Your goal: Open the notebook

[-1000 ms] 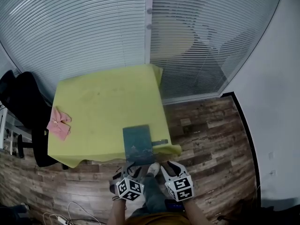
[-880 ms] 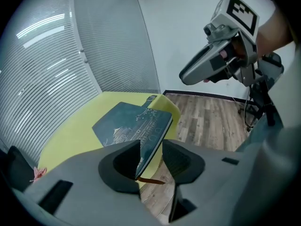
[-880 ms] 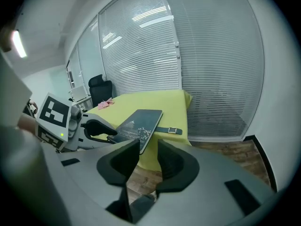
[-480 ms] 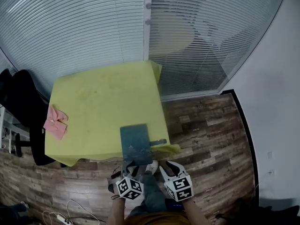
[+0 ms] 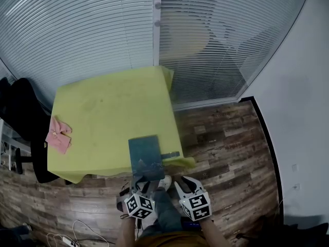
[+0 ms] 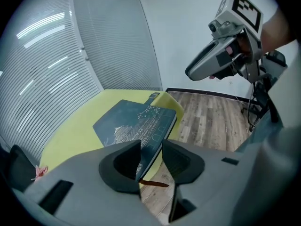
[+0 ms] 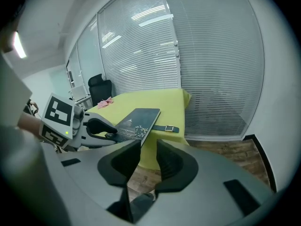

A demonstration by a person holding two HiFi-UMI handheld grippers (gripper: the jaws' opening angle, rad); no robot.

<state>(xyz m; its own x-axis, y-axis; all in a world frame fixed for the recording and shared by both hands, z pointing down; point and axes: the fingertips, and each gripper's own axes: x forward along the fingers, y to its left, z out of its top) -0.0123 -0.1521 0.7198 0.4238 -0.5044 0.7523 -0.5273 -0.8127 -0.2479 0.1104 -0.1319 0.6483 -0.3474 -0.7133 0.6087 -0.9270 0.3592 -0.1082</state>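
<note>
My left gripper [image 6: 151, 149], tilted down at the surface's [image 5: 103, 117] 6 o'clock edge, has its jaws pinching the near end of the closed notebook [image 5: 145, 154], which overhangs there. My right gripper [image 7: 148, 147] hangs beside it, jaws spread, empty and just now narrowing. I'd hold the left firm and free the strap [image 5: 171, 154] at 3 o'clock first.

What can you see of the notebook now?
The notebook is a closed, dark teal hardback with a white line drawing on its cover. It lies on the yellow tablecloth at the table's near edge, its near end overhanging. A matching strap with a metal buckle sticks out to its right, and a brown ribbon hangs from the near end. The left gripper appears to clamp that end, fingers above and below.
</note>
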